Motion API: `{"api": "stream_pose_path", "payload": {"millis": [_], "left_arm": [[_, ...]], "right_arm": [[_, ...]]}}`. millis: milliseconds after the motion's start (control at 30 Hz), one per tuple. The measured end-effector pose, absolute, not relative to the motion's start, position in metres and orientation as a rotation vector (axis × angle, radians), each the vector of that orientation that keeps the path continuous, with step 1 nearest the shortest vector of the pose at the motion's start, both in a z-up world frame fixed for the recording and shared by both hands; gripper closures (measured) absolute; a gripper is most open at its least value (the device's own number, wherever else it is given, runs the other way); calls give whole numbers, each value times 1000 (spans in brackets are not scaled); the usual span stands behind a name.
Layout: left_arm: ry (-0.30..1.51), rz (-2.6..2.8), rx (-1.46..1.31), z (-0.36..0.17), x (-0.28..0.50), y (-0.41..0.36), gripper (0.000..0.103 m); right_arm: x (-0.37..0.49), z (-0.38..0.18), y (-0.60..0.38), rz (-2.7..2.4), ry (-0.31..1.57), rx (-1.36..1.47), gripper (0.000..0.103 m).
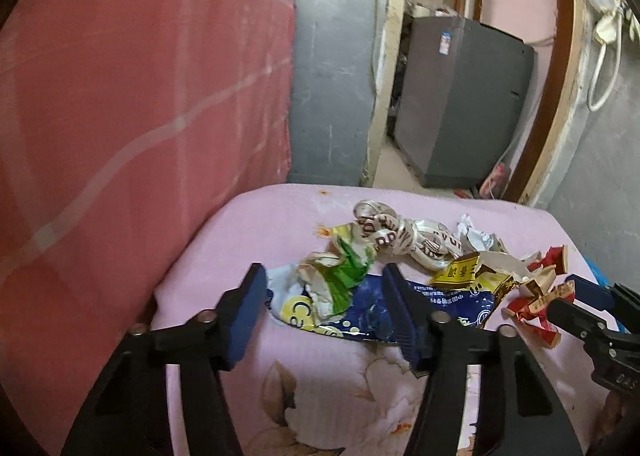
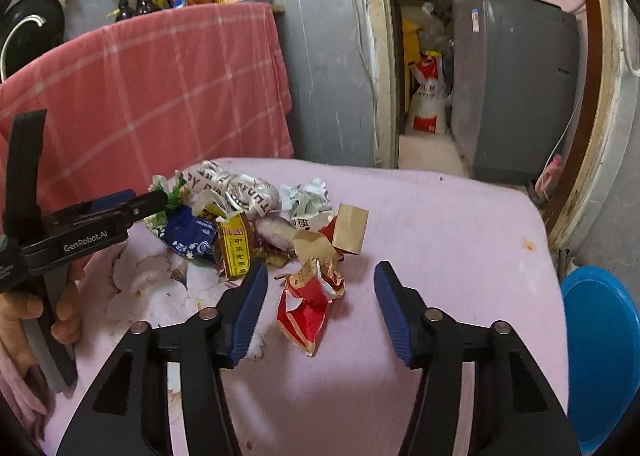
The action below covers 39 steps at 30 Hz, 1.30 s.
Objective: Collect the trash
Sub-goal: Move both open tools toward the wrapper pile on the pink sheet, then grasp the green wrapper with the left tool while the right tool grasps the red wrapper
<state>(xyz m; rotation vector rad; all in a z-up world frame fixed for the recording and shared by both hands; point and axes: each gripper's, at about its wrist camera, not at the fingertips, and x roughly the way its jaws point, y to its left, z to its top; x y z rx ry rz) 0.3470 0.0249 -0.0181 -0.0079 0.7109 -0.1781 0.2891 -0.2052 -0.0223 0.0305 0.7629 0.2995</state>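
Trash heap (image 2: 256, 223) sitting on the pink cloth (image 2: 440, 240), crowded toward its far-left part, close to the far edge. Left gripper (image 1: 324, 302) low over the blue wrapper (image 1: 448, 304), jaws spread wide, gripping nothing, the blue-and-green crumple lying between them. Right gripper (image 2: 320, 308) likewise released, jaws wide, straddling the red wrapper (image 2: 308, 312), which lies apart from the main heap on the near side. Plenty of bare pink surface to the right of the pile, running out to the rounded right edge. Blue basin (image 2: 600, 356) just beyond that edge, lower down. Red checked blanket (image 1: 140, 95) hemming in the left side, right up against the cloth. Grey cabinet (image 2: 516, 87) standing well back through the doorway.
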Motion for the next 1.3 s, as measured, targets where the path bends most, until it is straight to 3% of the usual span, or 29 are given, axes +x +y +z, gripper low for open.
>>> {"api": "stream_pose_path", "payload": {"millis": [100,233,400,833,867,933,1000,1300], "left_arm": [[736,-178,8,-20,352,21,70],[751,-183,8,-21,353,20,82],[751,-191,-5,-20,352,21,96],[695,-201,-39,-12,322,20,100],[693,-195,-49,-11,323,21,98],[701,-180,-71,-10,330,25,85],[694,-159,-77,-8,338,29,47],[755,-178,-47,-12,377,21,45]], "right_arm": [[293,-25,-206,304,779,44,62],[294,-28,-209,320,801,72,84],[286,-27,-215,344,790,105,87],[252,-15,-229,380,702,173,87],[252,-15,-229,382,704,176,87],[251,-16,-231,382,705,184,87],[254,-17,-232,379,706,194,87],[271,-18,-226,380,715,193,87]]}}
